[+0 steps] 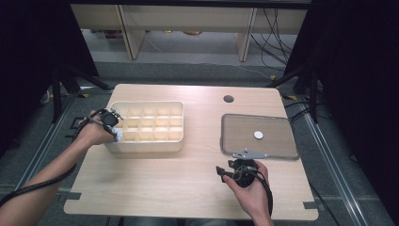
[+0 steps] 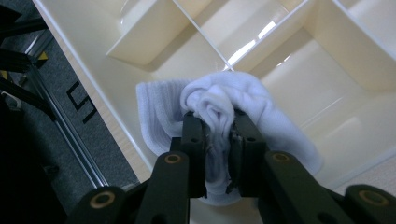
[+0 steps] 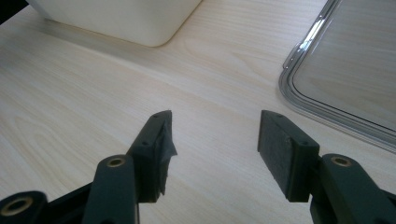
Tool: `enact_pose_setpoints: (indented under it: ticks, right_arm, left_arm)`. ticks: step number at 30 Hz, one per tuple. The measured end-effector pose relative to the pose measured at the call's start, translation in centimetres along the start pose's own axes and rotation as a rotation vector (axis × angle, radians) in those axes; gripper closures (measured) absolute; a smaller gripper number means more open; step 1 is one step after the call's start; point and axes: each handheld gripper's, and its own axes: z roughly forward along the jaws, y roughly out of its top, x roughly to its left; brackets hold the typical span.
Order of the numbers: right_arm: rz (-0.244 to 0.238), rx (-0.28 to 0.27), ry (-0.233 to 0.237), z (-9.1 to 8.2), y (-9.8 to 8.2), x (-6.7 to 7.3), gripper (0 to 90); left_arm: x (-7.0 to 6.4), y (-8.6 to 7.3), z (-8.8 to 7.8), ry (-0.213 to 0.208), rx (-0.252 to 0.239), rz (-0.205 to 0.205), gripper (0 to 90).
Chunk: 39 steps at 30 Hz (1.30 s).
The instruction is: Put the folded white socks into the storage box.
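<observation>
The high view hangs above my side of the wooden table [image 1: 188,183], looking forward and down, far enough to take in all of it; the camera on my left gripper [image 2: 217,140] sits very close, aimed down into a corner of the cream divided box [image 2: 327,93] — the same box [image 1: 146,141] seen whole from above; the camera on my right gripper [image 3: 212,140] looks low along the tabletop, near the tray [image 3: 299,74], which the high view shares [image 1: 282,153].

No readable text or label seems visible on anything here.
</observation>
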Motion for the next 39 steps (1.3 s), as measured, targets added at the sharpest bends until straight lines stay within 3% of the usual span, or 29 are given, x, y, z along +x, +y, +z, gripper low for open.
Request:
enact_pose_setpoints:
  ticks: [2,4,5,7,8,10,12,18,20,22,24,27,28,29,31,33,37,39]
  right_arm:
    - [0.010,0.003,0.001,0.0,0.0,0.1,45.8]
    - [0.009,0.003,0.001,0.0,0.0,0.1,45.8]
    - [-0.021,-0.003,0.002,0.1,0.0,-0.1,45.8]
    - [-0.002,0.007,-0.002,0.1,0.0,0.1,45.8]
    - [-0.018,-0.001,-0.005,0.1,0.0,0.0,45.8]
    - [0.000,-0.006,0.018,0.3,-0.1,0.1,45.8]
    - [-0.002,0.005,-0.002,0.1,0.0,0.2,45.8]
    - [-0.014,-0.008,0.007,0.3,-0.1,0.0,45.8]
    - [0.022,0.015,0.001,0.0,-0.1,0.4,45.8]
    - [-0.013,0.003,-0.002,0.1,-0.1,0.1,45.8]
    - [-0.011,0.004,-0.001,0.1,-0.1,0.1,45.7]
    - [-0.016,0.002,0.001,0.1,-0.1,0.1,45.7]
    - [-0.016,0.003,-0.001,0.1,-0.1,0.1,45.6]
    - [-0.017,0.002,0.001,0.1,-0.1,0.1,45.6]
    - [-0.017,0.002,0.008,0.1,-0.1,0.0,45.6]
    - [-0.019,0.004,-0.008,0.0,-0.1,0.0,45.6]
    - [-0.009,0.004,0.005,-0.1,-0.1,-0.1,45.5]
    - [-0.007,0.005,-0.014,-0.1,-0.1,-0.1,45.5]
  left_arm:
    - [0.1,-0.1,0.1,-0.019,0.002,-0.028,77.6]
    - [0.3,-0.1,0.2,-0.031,0.006,-0.027,77.7]
    - [0.4,-0.1,0.2,-0.034,0.009,-0.025,77.7]
    - [0.4,-0.1,0.4,-0.048,0.022,-0.034,77.8]
    - [0.5,0.0,0.5,-0.049,0.024,-0.029,77.8]
    - [0.5,0.0,0.8,-0.060,0.034,-0.040,78.0]
    - [0.5,0.2,0.9,-0.063,0.052,-0.035,78.1]
    - [0.5,0.3,1.5,-0.070,0.077,-0.043,78.3]
    - [0.5,0.3,1.6,-0.072,0.078,-0.049,78.4]
    - [0.4,0.4,1.7,-0.075,0.087,-0.050,78.4]
    - [0.3,0.6,1.8,-0.078,0.101,-0.067,78.4]
    - [0.3,0.8,1.9,-0.074,0.126,-0.065,78.5]
    - [0.5,0.9,2.0,-0.077,0.136,-0.040,78.5]
    - [0.3,0.9,2.2,-0.082,0.130,-0.069,78.5]
    - [0.2,0.9,2.3,-0.083,0.136,-0.075,78.5]
    - [0.4,1.1,2.3,-0.081,0.151,-0.046,78.5]
    - [0.3,1.1,2.5,-0.087,0.153,-0.074,78.6]
    - [0.3,1.2,2.5,-0.090,0.157,-0.076,78.6]
